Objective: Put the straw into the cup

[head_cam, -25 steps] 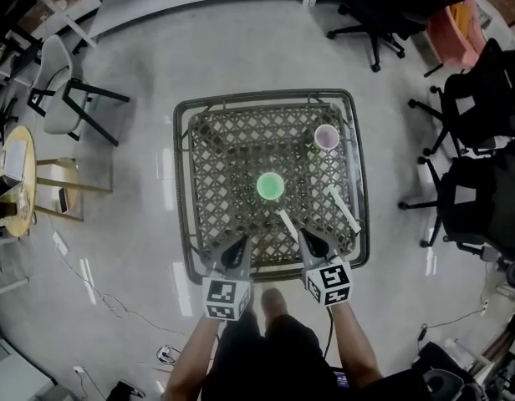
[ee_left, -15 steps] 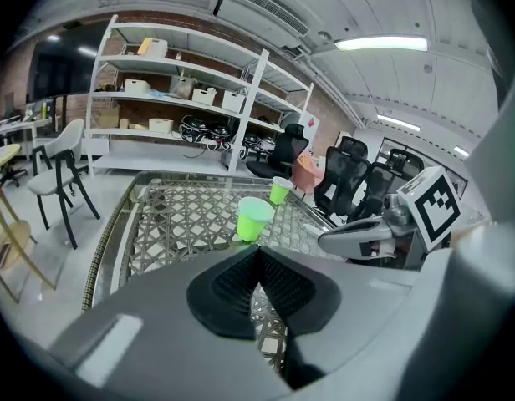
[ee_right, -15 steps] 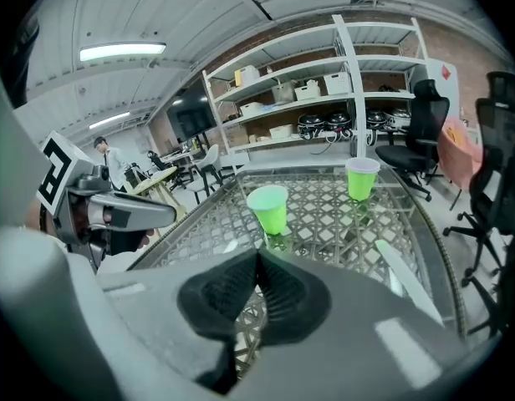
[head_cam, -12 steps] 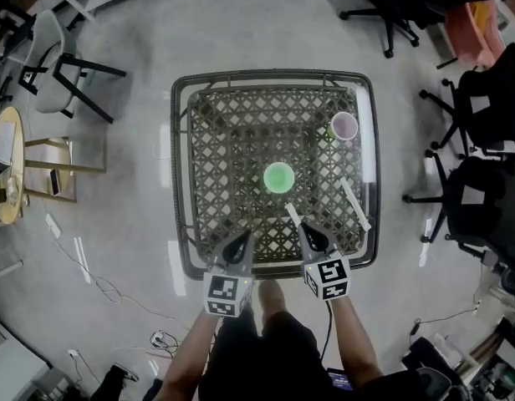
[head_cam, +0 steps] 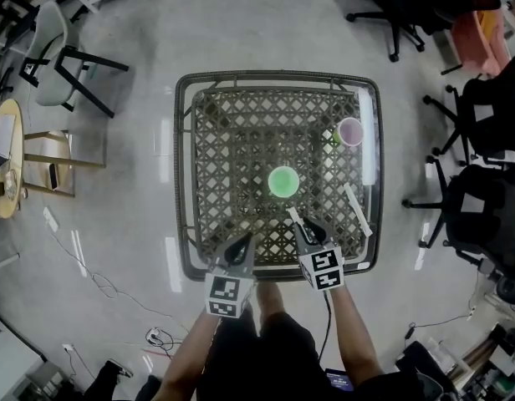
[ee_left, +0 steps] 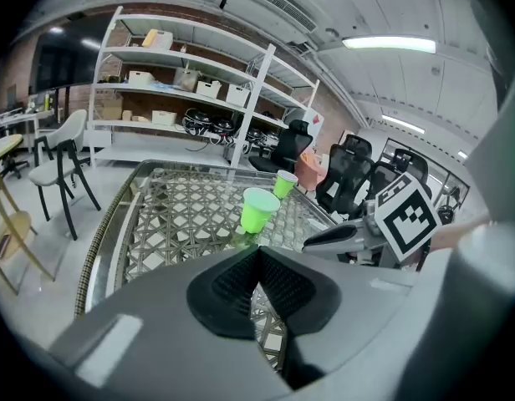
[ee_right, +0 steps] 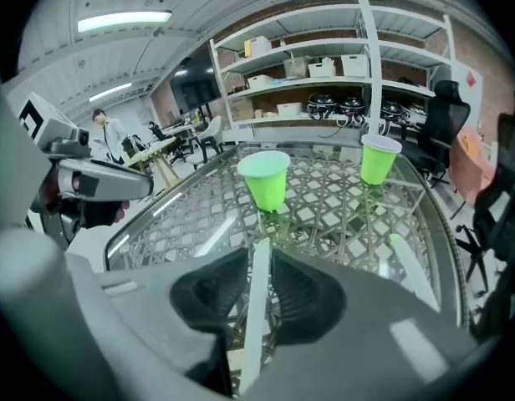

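Observation:
A white paper-wrapped straw [head_cam: 293, 219] lies on the lattice table [head_cam: 184, 182], just in front of a green cup [head_cam: 283, 181] that stands upright. My right gripper [head_cam: 308, 231] is low over the straw's near end. In the right gripper view the straw [ee_right: 256, 307] runs between the jaws toward the cup [ee_right: 265, 180]. The right gripper [ee_right: 262, 253] has just been opening, with the straw between the pads and not pinched. My left gripper [head_cam: 238, 247] hovers at the table's front edge. Its jaws [ee_left: 258, 253] are shut on nothing.
A second green cup [head_cam: 350, 131] stands at the table's far right, and a second straw [head_cam: 358, 210] lies near the right rim. Black office chairs [head_cam: 483, 140] crowd the right side. A white chair [head_cam: 57, 65] and a round side table [head_cam: 2, 157] stand at the left.
My right gripper has sunk and edged forward until its jaws straddle the straw's near end, and they have opened. The left gripper has dropped a little.

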### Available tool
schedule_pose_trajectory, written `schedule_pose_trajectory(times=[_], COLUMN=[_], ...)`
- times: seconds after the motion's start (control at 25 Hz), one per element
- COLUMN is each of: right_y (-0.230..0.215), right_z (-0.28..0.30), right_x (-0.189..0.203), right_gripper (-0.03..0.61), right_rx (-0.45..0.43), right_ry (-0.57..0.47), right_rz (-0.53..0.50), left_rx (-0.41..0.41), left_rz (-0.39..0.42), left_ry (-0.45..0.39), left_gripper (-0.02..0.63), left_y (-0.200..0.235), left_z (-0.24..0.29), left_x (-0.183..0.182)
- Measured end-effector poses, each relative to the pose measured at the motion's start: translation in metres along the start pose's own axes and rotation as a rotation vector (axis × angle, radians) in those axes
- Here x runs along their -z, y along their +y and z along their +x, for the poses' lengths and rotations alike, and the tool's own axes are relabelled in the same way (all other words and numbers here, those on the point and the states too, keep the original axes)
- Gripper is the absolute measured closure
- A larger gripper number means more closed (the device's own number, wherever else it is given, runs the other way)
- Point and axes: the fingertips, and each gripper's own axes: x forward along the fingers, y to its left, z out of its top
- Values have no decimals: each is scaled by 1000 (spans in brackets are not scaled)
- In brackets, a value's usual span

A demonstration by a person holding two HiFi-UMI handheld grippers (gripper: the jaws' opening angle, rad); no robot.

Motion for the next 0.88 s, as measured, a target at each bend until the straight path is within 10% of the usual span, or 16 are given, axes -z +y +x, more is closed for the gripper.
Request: schedule_pose_trajectory(times=[0.88], right_y=[-1], right_z=[34], right_x=[14], right_gripper=[459], right_rx=[30], right_ry=[167], right_rz=[-98], left_rx=[-15], left_rz=[-27], left_ry=[24], left_gripper=[607], left_y=[17], left_z=[1], left_x=[3])
